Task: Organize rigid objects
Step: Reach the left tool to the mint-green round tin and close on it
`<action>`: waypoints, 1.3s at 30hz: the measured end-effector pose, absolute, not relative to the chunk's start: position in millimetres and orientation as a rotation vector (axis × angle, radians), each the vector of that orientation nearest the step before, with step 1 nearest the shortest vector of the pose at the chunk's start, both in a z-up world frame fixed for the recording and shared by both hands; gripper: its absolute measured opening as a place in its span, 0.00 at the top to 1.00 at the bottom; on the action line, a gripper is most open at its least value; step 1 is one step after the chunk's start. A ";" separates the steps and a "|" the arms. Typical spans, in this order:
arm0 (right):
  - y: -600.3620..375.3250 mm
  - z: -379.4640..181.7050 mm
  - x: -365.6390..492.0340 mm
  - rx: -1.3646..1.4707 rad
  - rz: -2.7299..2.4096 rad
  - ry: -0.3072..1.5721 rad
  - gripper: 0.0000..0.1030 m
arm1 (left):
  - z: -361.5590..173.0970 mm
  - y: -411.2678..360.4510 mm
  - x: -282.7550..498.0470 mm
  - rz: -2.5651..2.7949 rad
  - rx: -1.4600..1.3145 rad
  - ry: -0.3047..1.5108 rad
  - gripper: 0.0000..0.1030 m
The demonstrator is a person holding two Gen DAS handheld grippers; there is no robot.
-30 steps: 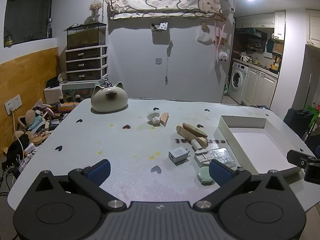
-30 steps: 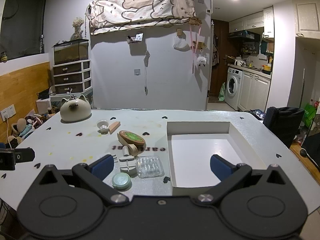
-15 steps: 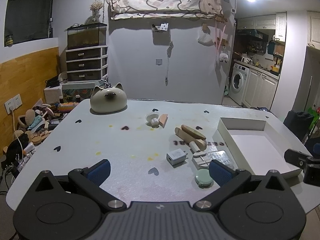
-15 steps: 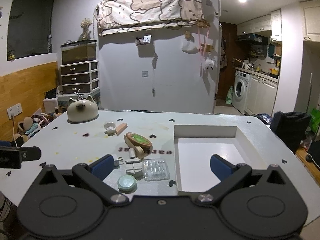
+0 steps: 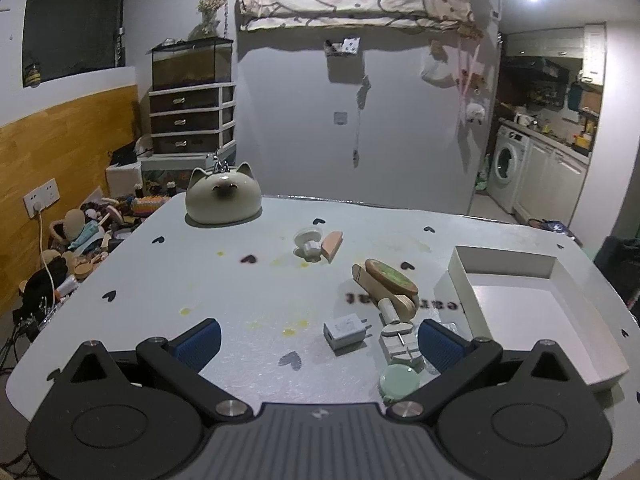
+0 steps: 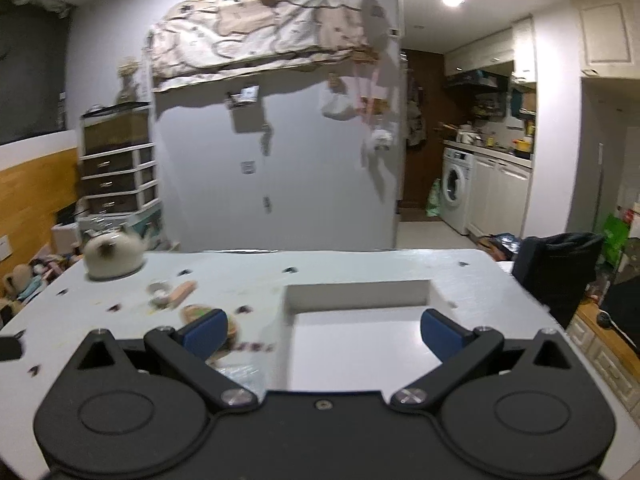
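Currently both empty: left hand-held gripper (image 5: 318, 340) spread wide over the pale heart-printed desk (image 5: 224, 280), small white wall charger (image 5: 345, 333) lying between its blue pads, right hand-held gripper (image 6: 323, 332) equally wide above the shallow white rectangular tray (image 6: 360, 292), view blurred.

Left gripper (image 5: 318, 342), right gripper (image 6: 324, 330): jaws wide apart

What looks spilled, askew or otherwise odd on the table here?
Yellow stains dot the table near the white charger. The wooden piece with a green face lies tilted. The white tray holds nothing.
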State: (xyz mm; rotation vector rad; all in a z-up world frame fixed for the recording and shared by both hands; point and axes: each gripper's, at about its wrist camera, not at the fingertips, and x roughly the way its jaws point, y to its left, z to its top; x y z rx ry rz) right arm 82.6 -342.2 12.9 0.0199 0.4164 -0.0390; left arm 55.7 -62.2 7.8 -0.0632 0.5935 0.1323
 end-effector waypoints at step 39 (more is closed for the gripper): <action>-544.1 -131.8 213.8 0.099 0.004 0.926 0.90 | -134.0 -159.1 162.8 0.233 -0.113 0.966 0.00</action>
